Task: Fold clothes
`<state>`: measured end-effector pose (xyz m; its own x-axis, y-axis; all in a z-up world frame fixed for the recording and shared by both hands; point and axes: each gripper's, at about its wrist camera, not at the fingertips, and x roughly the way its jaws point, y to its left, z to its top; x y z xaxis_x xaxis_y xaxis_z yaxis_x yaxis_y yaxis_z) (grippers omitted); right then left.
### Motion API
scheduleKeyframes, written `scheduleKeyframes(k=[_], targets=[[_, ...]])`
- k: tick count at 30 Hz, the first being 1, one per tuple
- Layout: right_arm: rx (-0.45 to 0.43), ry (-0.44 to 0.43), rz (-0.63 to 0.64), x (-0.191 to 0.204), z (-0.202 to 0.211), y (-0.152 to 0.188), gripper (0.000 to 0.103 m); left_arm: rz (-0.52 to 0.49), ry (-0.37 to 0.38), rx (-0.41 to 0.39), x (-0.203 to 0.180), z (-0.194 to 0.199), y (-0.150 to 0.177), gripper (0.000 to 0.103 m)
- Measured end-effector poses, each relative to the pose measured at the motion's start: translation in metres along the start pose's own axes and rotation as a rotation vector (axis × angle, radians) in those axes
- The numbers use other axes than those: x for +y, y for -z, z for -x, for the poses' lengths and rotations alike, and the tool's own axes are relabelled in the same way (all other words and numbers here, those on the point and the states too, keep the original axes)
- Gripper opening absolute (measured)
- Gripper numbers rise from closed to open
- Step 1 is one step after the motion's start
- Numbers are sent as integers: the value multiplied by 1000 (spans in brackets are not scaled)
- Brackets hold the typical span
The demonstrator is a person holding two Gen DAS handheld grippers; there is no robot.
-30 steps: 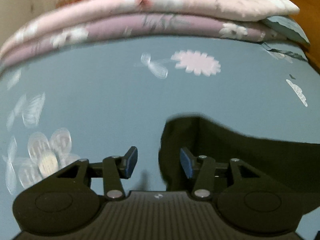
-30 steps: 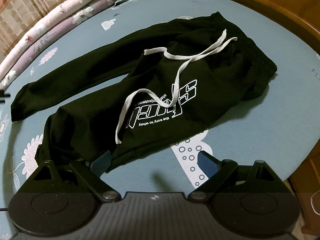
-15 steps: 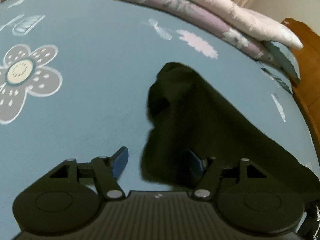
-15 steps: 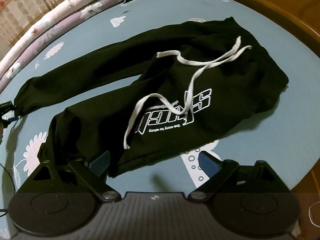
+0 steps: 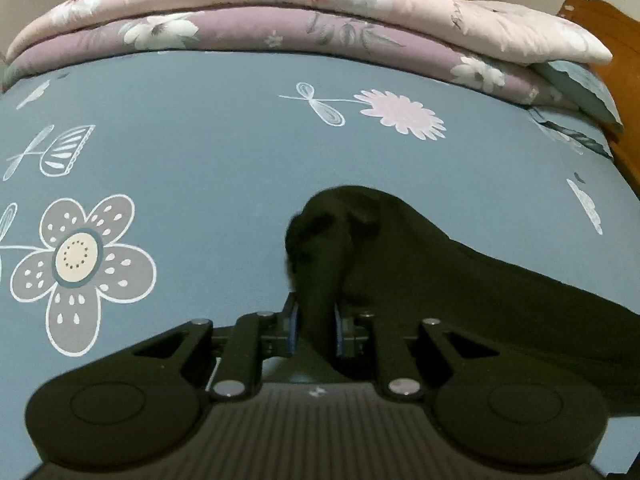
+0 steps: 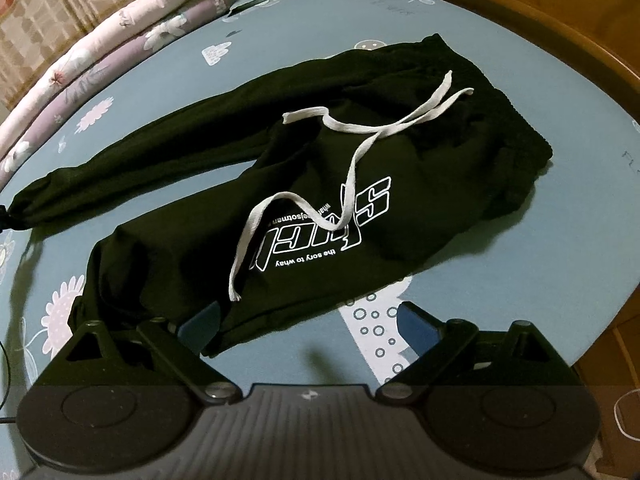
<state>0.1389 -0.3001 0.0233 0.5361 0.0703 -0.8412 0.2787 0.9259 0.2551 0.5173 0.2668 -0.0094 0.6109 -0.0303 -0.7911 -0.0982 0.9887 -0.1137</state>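
Note:
Black sweatpants (image 6: pixel 320 184) with a white drawstring (image 6: pixel 352 168) and white lettering lie spread on the blue bed sheet (image 6: pixel 520 272), legs pointing left. In the left wrist view the far leg's cuff (image 5: pixel 324 232) bunches up between the blue pads of my left gripper (image 5: pixel 316 328). Its jaws are closing, and the black cloth fills the gap between them. My right gripper (image 6: pixel 310 324) stands open low over the near leg's hem. Its left finger (image 6: pixel 200 322) is over the cloth and its right finger (image 6: pixel 416 324) over bare sheet, gripping nothing.
Folded pink and mauve floral quilts (image 5: pixel 320 12) are stacked along the far side of the bed. The wooden bed frame (image 6: pixel 560 20) curves round the right, close behind the waistband. The sheet's edge drops off at the lower right.
My left gripper's jaws went from wide apart beside the cuff to narrow with the cuff between them. The right gripper has stayed open in about the same place.

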Motion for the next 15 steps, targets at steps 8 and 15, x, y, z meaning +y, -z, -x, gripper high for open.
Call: scheduleKeyframes(k=[8,15], targets=[[-28,-12,55,3,0,-13,97,-48,-41,5,4,7,16,29],[-170,-7,163,4,8,-27,97,-64,-59,-1,14,34,28,40]])
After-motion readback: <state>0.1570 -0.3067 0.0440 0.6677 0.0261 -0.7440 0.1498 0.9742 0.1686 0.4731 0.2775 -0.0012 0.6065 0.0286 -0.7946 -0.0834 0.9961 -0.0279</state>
